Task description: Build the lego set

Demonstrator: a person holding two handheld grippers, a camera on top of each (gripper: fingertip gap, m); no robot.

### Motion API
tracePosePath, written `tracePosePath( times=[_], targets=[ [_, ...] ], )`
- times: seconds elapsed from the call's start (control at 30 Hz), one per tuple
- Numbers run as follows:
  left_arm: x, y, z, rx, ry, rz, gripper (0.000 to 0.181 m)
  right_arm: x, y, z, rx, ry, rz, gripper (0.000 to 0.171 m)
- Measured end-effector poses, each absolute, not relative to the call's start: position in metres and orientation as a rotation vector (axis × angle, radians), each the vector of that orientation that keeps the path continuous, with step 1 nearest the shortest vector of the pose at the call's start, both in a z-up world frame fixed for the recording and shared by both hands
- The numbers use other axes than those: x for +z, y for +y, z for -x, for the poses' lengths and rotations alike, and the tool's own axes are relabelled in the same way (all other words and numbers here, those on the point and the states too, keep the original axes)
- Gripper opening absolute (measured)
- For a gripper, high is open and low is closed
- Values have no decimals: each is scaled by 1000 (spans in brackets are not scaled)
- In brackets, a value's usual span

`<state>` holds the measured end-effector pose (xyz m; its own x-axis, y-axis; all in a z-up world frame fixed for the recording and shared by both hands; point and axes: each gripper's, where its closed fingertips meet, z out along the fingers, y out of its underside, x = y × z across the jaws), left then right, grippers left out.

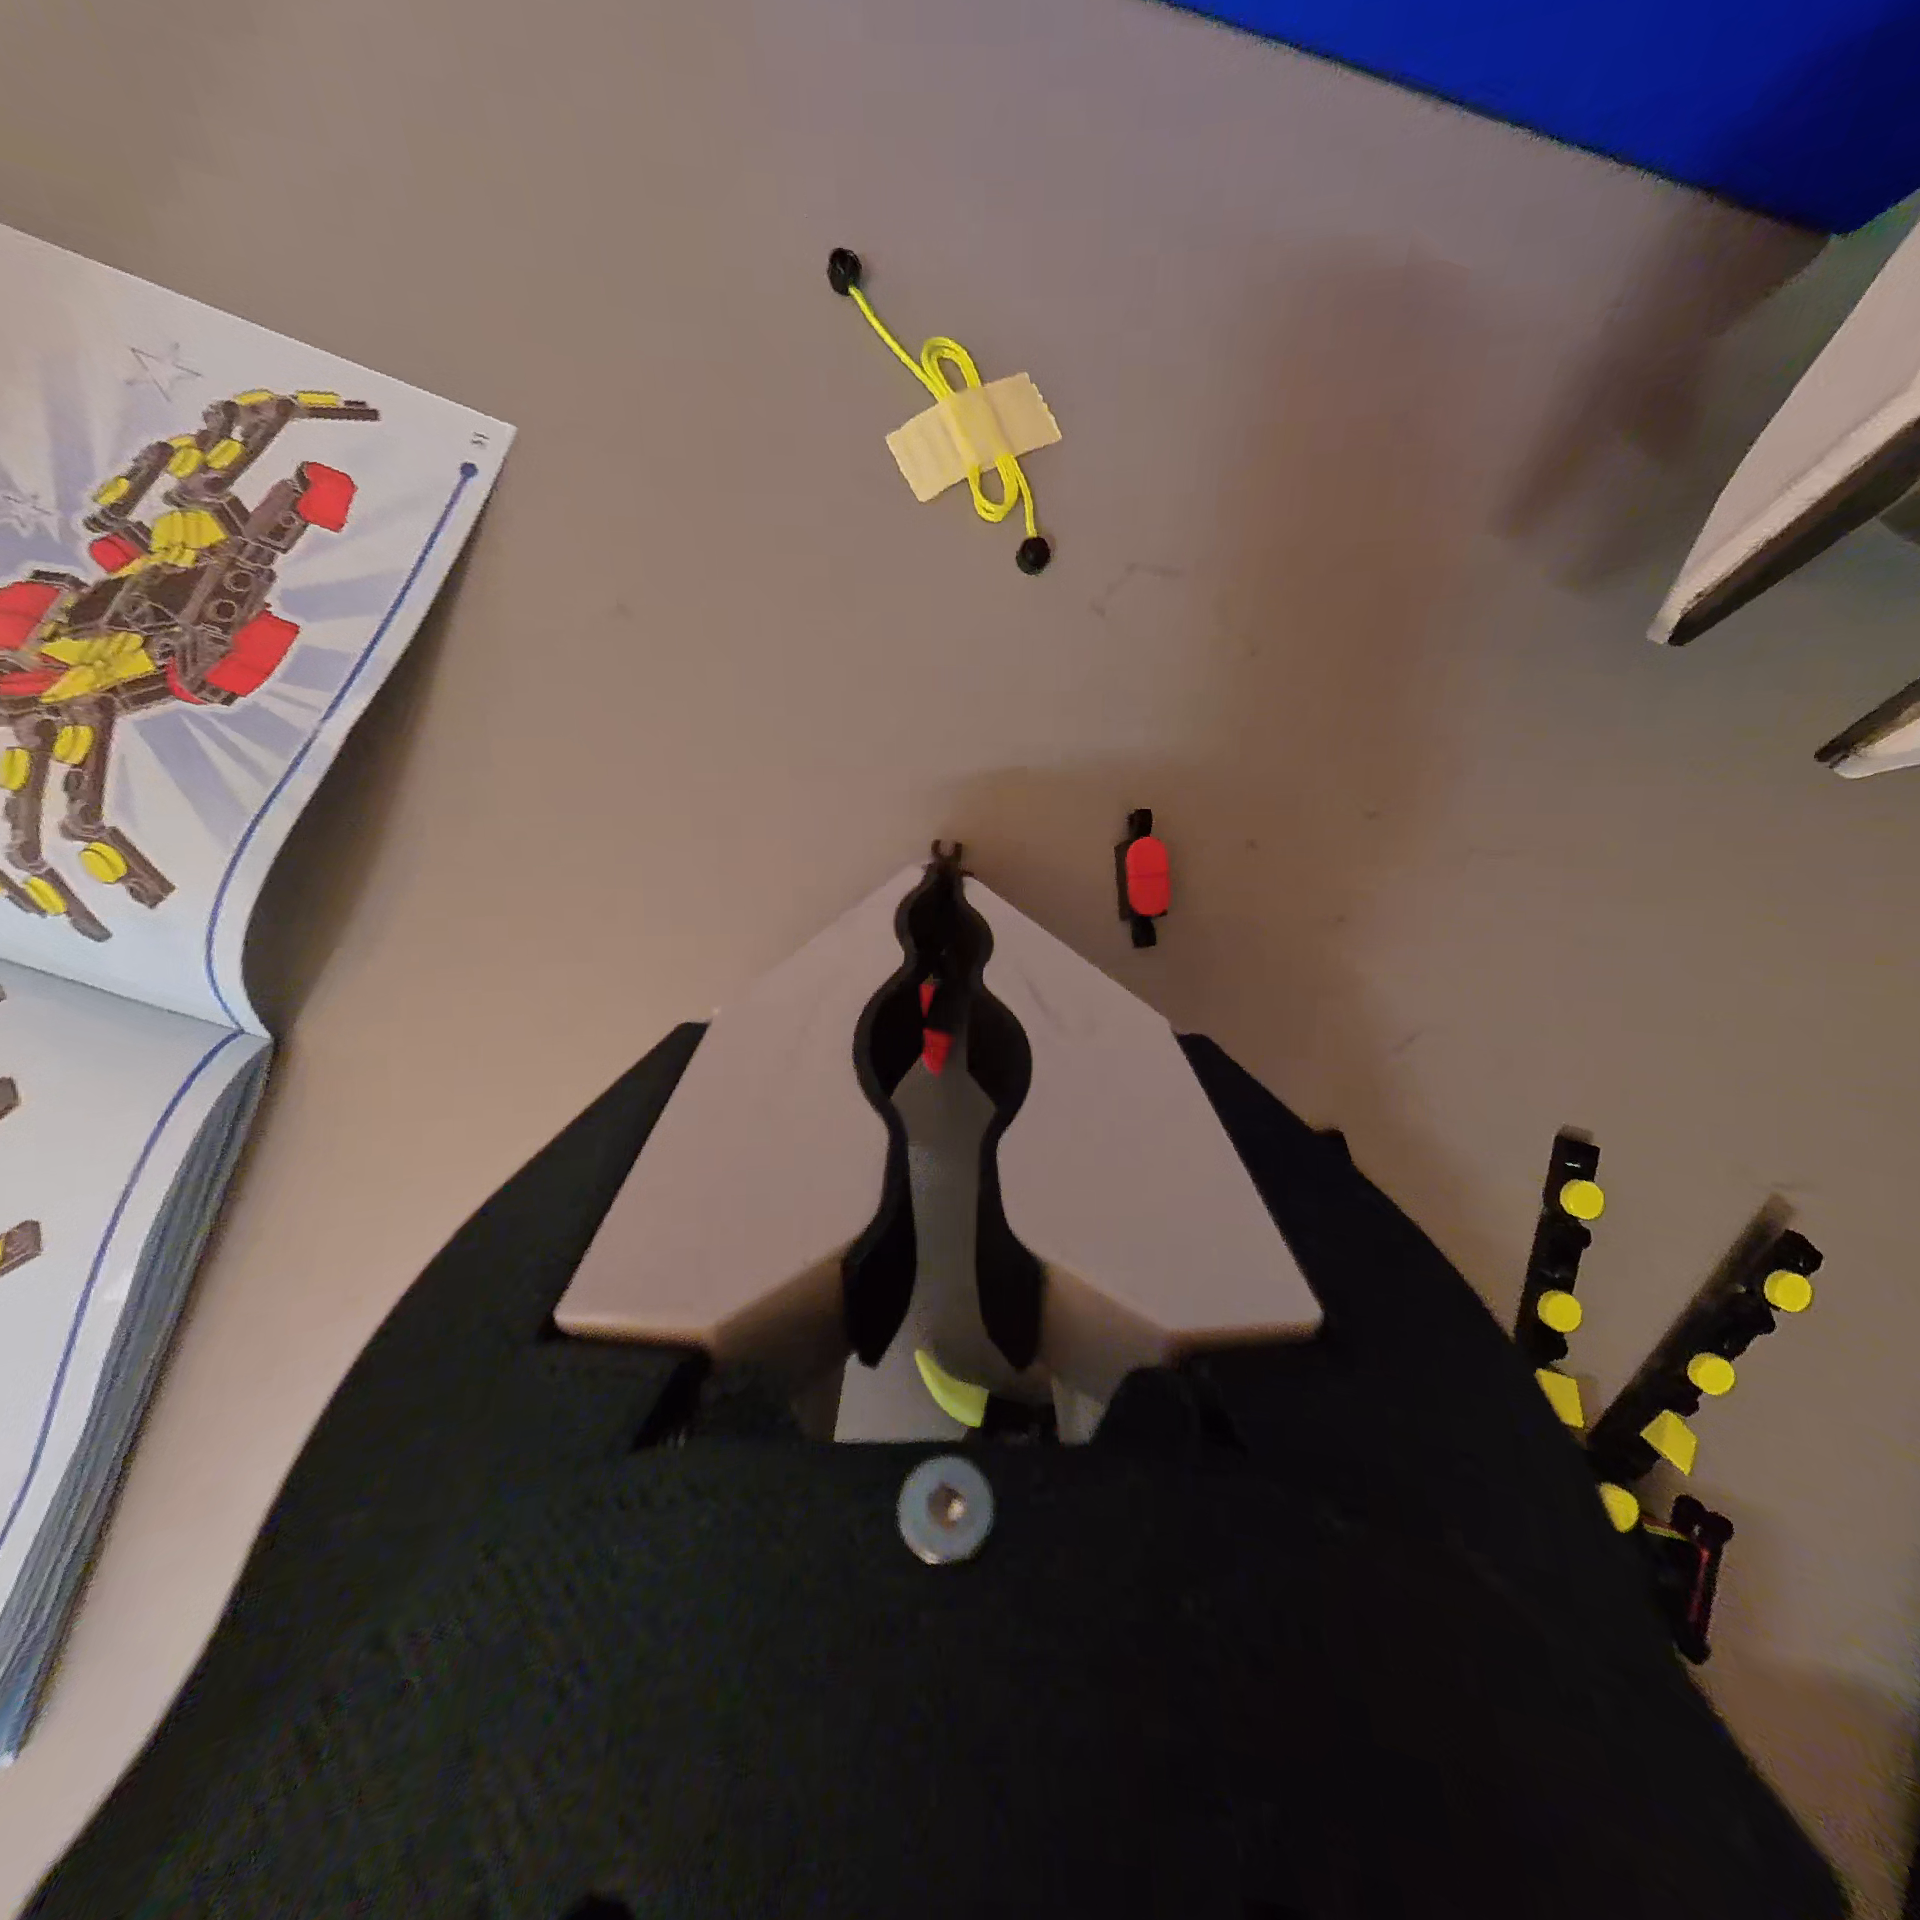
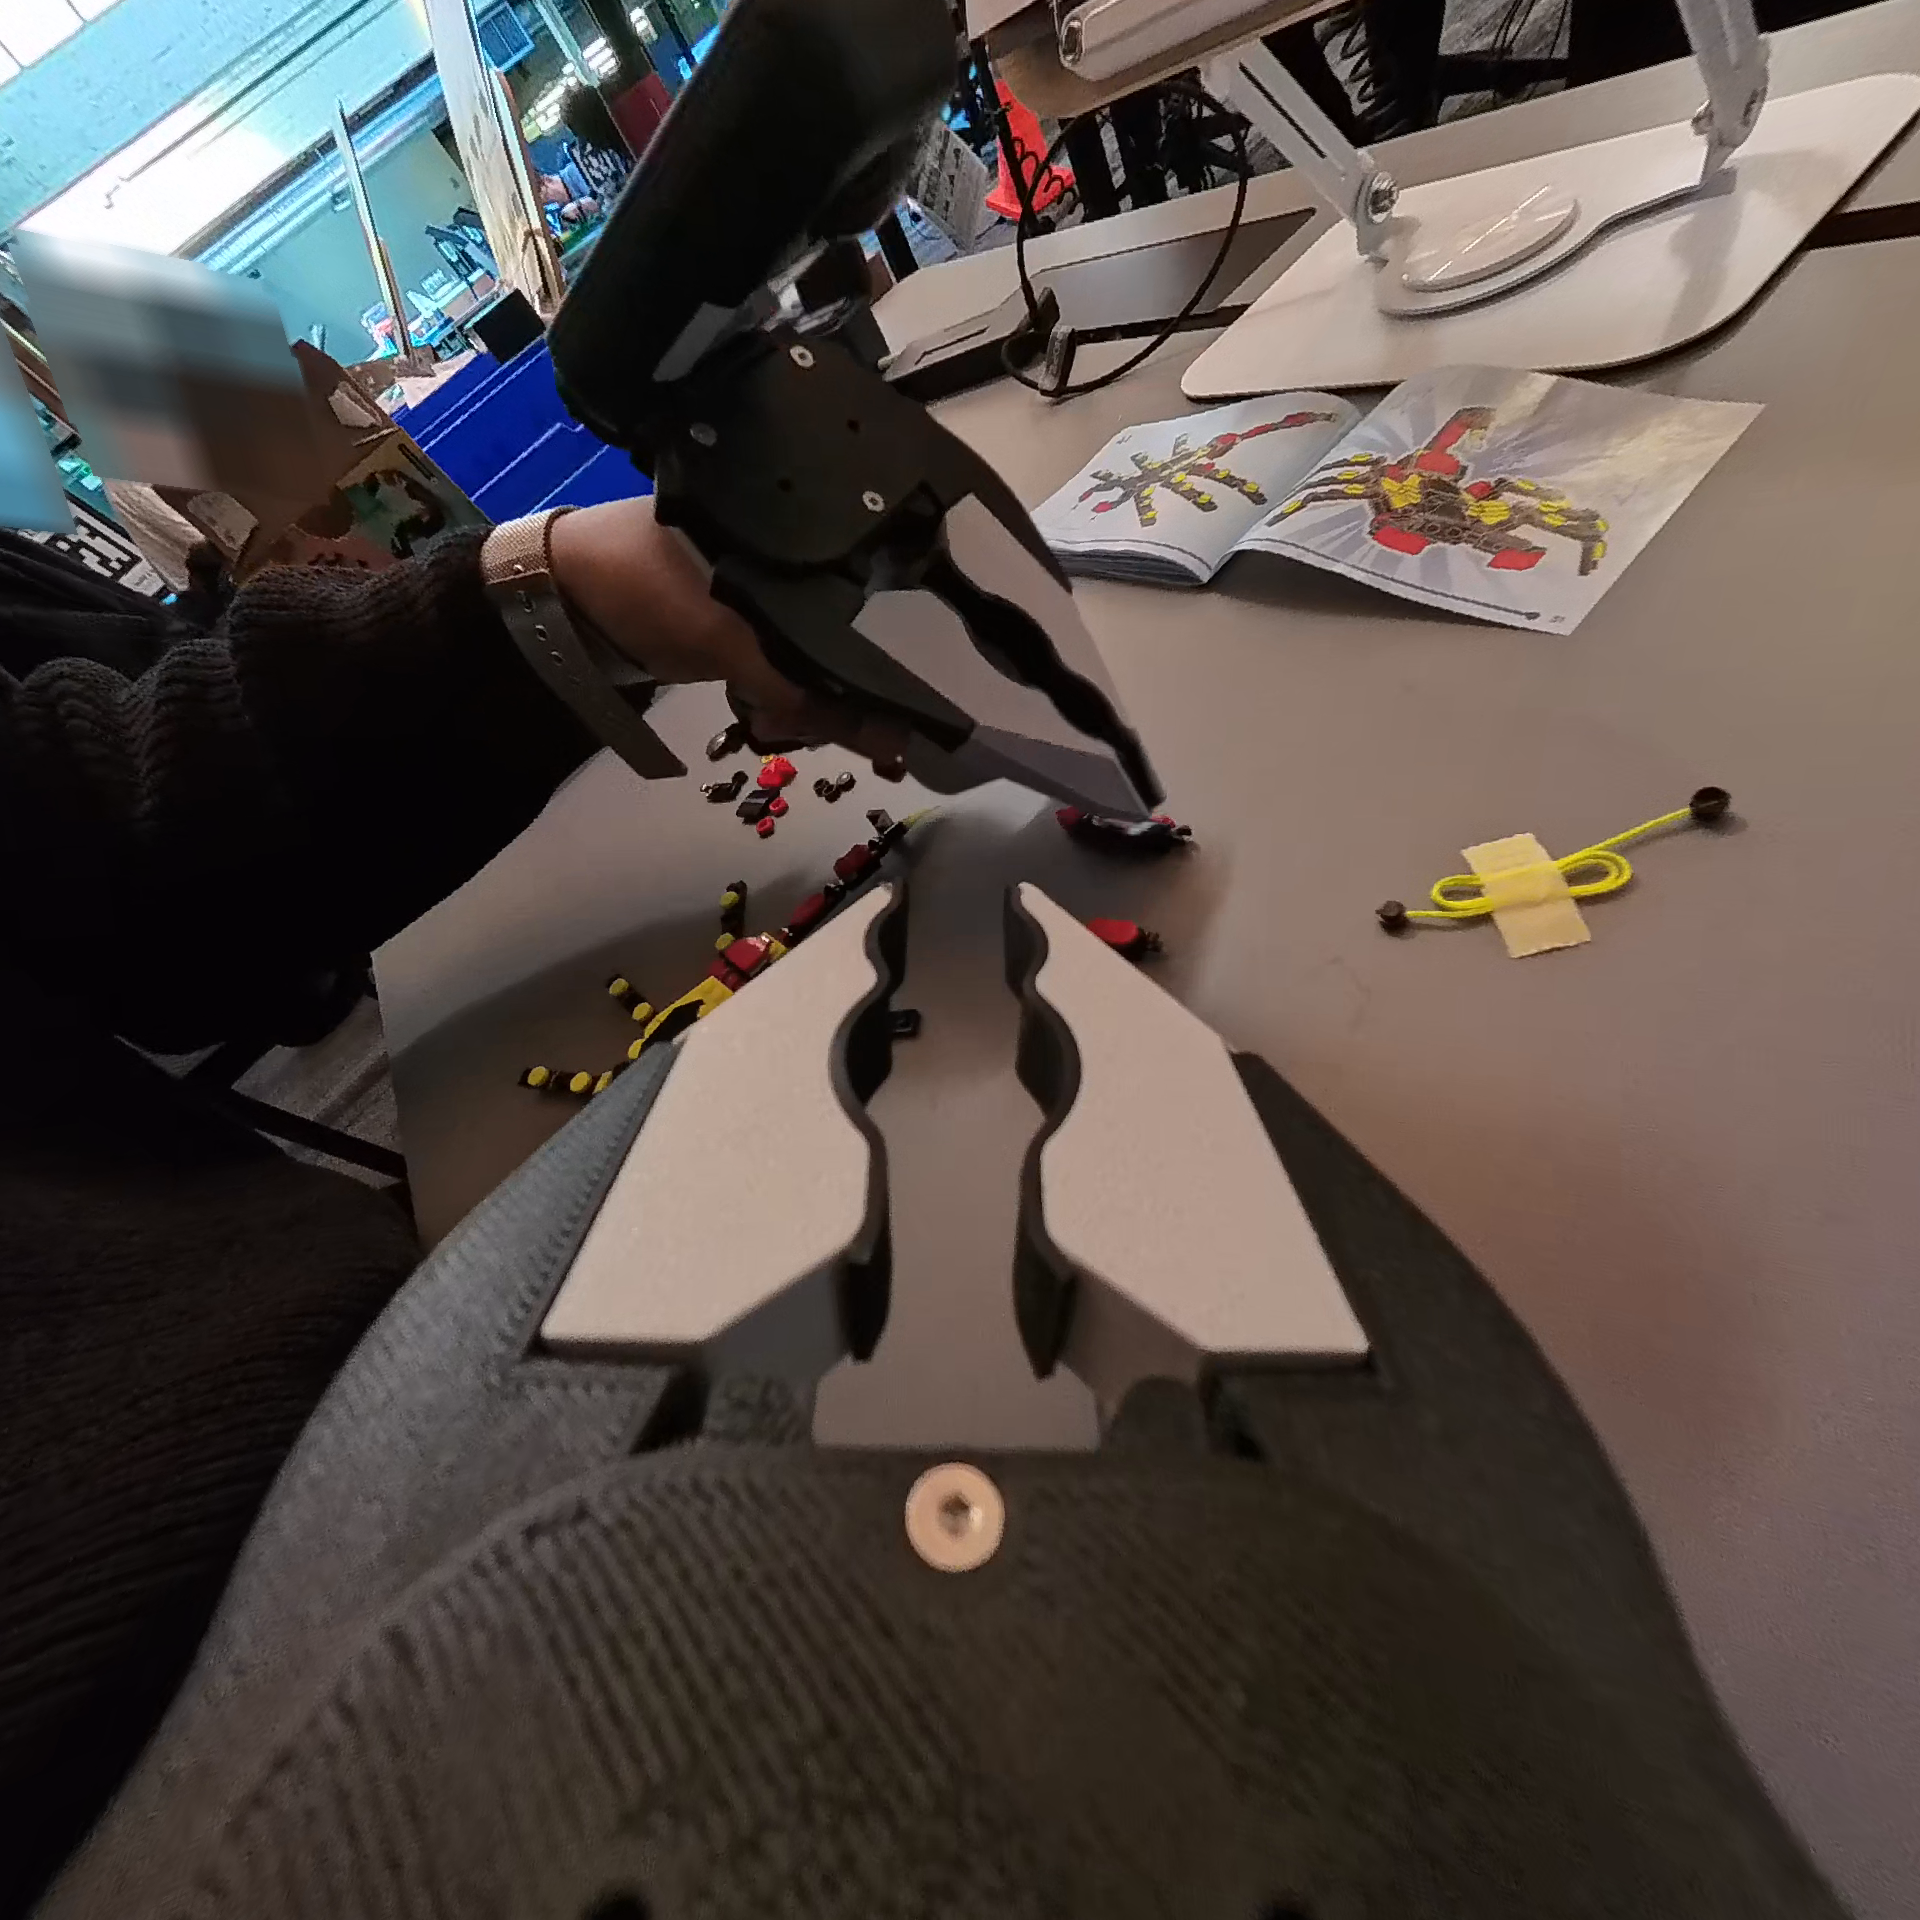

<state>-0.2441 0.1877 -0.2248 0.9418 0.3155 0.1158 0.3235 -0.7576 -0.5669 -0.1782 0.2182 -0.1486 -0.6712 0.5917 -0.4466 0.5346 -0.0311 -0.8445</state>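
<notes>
My left gripper [image 1: 943, 878] is shut on a small black-and-red lego piece [image 1: 932, 1029]. The piece's black clip end pokes out past the fingertips. In the right wrist view the left gripper [image 2: 1143, 802] points down with its tips at the table, on that piece [image 2: 1117, 828]. A second red-and-black piece [image 1: 1143, 878] lies just right of the tips; it also shows in the right wrist view [image 2: 1124, 932]. My right gripper [image 2: 956, 904] is open and empty above the table. The partly built black, yellow and red model [image 2: 727, 977] lies to its left; its yellow-studded legs [image 1: 1683, 1340] show beside the left gripper.
An open instruction booklet [image 1: 208, 727] [image 2: 1403, 499] lies on the grey table. A yellow string with black ends and a tape strip [image 1: 971, 431] [image 2: 1527, 883] lies beyond the grippers. Loose small pieces [image 2: 769, 790] sit near a person's hand. A white monitor stand base [image 2: 1558, 239] and a blue bin [image 2: 520, 436] stand behind. My hands' fingertips stand some 11 centimeters from each other.
</notes>
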Motion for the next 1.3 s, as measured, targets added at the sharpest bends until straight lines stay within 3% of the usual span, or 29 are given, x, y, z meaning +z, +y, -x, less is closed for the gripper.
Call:
tracePosePath(
  times=[0.2,0.57,0.87,1.3],
  targets=[
    [-223,189,243,-69,-466,2470,11,-148,218,178,1836,-2152,1251,16],
    [-231,185,248,-2,-465,2511,8,-147,218,178,1844,-2150,1249,16],
    [-229,165,301,742,-309,2610,8,-146,217,177,1846,-2150,1242,16],
    [-233,174,270,465,-493,2565,17,-142,218,175,1868,-2140,1236,16]
  ],
)
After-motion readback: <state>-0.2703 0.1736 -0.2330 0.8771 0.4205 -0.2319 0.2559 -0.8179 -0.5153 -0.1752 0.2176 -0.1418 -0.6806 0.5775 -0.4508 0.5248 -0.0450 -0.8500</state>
